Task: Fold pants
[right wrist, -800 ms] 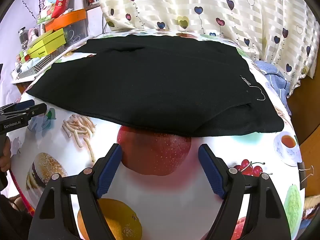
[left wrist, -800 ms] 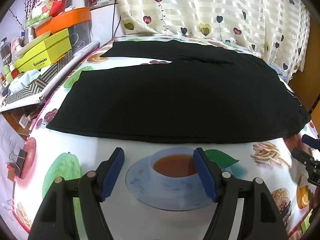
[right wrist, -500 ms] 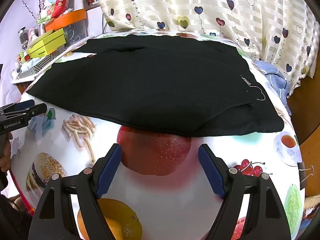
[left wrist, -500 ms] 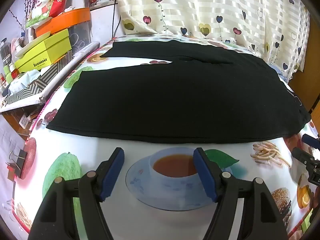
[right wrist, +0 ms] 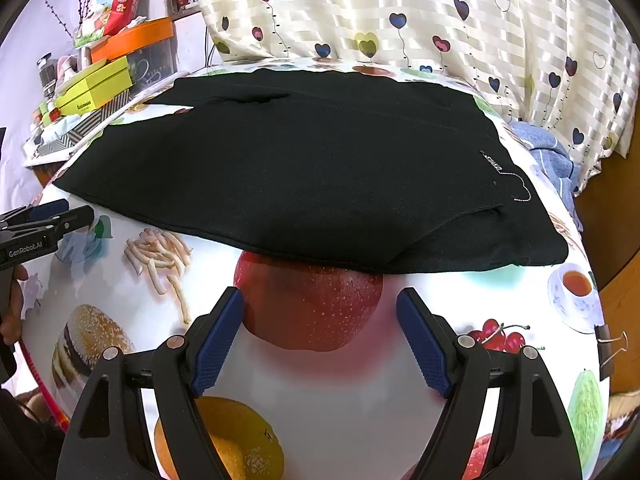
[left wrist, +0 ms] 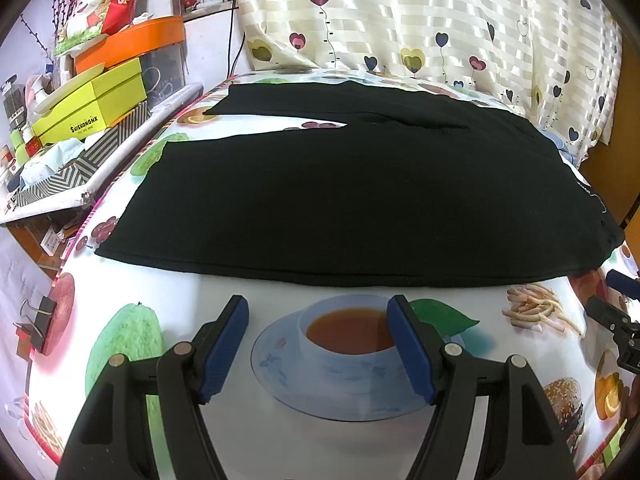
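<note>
Printed tablecloth [left wrist: 248, 432] holds black pants [left wrist: 352, 200]; boxes [left wrist: 92, 108], perhaps cardboard, crowd beside.

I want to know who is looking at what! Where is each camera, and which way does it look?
Left wrist: sits on the left hand-held gripper, low over the printed tablecloth, facing the black pants; its open blue fingers show, and the right hand-held gripper's tip at the right edge.
Right wrist: sits on the right hand-held gripper, facing the pants' waist end; its open fingers show, and the left hand-held gripper at the left edge.
Shared: pants, heart curtain, yellow box.
</note>
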A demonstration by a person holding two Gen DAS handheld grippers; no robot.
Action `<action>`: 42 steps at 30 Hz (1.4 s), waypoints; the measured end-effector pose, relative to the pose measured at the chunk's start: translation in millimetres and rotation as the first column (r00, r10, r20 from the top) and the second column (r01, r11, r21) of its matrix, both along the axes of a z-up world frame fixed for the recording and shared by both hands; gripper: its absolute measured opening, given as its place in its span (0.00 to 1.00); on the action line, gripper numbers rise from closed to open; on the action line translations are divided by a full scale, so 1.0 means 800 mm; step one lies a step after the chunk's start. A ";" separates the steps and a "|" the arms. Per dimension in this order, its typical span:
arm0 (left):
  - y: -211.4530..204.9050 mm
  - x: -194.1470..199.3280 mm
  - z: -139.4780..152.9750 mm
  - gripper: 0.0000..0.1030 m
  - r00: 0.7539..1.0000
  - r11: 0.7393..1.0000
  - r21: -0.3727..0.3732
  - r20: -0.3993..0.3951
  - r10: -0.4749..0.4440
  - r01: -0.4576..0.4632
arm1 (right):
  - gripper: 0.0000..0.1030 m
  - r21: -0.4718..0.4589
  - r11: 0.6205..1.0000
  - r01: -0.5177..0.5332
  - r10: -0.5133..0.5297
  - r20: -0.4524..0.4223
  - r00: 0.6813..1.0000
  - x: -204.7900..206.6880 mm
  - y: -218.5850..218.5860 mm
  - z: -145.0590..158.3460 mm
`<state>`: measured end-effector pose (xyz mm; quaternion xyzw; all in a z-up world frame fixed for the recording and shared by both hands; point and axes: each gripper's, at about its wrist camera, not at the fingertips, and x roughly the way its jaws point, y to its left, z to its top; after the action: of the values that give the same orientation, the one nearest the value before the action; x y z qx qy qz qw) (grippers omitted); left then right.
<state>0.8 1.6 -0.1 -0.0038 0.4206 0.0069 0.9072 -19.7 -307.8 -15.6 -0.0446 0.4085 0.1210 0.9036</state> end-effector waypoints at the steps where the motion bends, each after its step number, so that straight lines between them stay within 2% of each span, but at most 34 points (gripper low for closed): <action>1: 0.000 0.000 0.000 0.72 1.000 1.000 0.000 0.000 0.000 0.000 | 0.76 0.000 1.000 0.000 0.000 0.000 1.000 0.000 0.000 0.000; 42: 0.001 -0.001 0.003 0.72 1.000 1.000 0.008 0.003 0.001 -0.001 | 0.76 0.000 1.000 -0.001 0.001 0.001 1.000 0.001 0.001 -0.001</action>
<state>0.0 2.3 2.2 -0.0003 0.4193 0.0089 0.9078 -19.1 -307.1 -16.3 -0.0450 0.4081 0.1215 0.9037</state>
